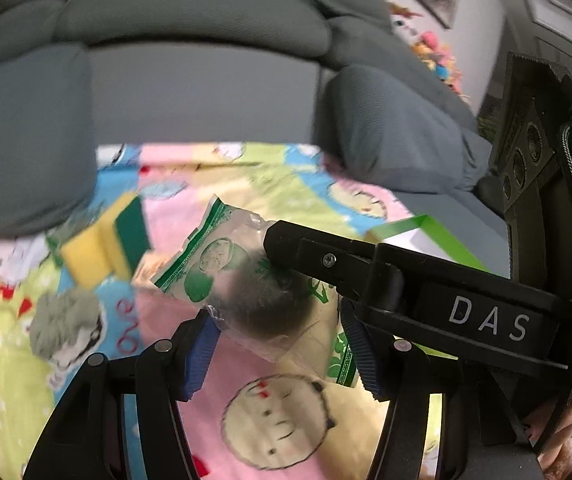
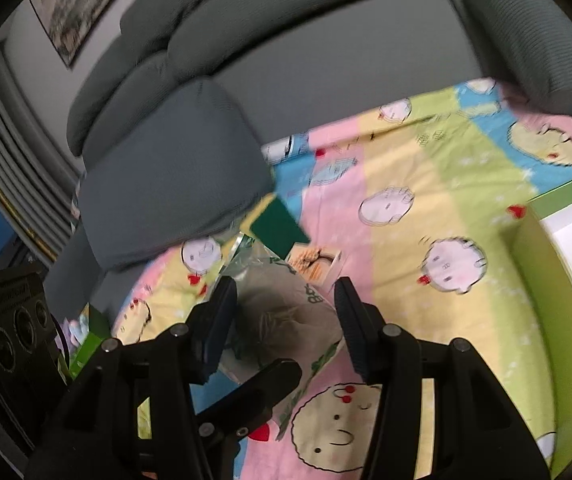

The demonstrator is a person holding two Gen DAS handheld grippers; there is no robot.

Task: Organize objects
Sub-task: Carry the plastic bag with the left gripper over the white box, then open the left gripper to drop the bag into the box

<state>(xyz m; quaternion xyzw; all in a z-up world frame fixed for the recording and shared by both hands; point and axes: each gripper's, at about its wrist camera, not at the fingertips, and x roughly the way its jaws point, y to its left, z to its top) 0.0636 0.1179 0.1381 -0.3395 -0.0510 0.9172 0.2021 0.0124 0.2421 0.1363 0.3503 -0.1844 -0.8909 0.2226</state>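
Straddling the bag [image 1: 221, 264], the left gripper [image 1: 281, 356] is standing open, its pads apart on either side of the plastic without pinching it. The right gripper [image 2: 281, 320] is also hanging open over the bag, from 3 o'clock. Farther out, the sponge [image 1: 105, 240] at 10 o'clock and the grey tuft [image 1: 65, 328] are lying loose on the blanket [image 1: 286, 420]. The green box [image 2: 558, 264] at 2 o'clock is showing nothing inside, so sorting is probably barely starting.

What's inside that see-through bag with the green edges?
The bag holds a dark, fuzzy clump, maybe scrubbing wire; blur hides details. The right hand-held gripper covers part.
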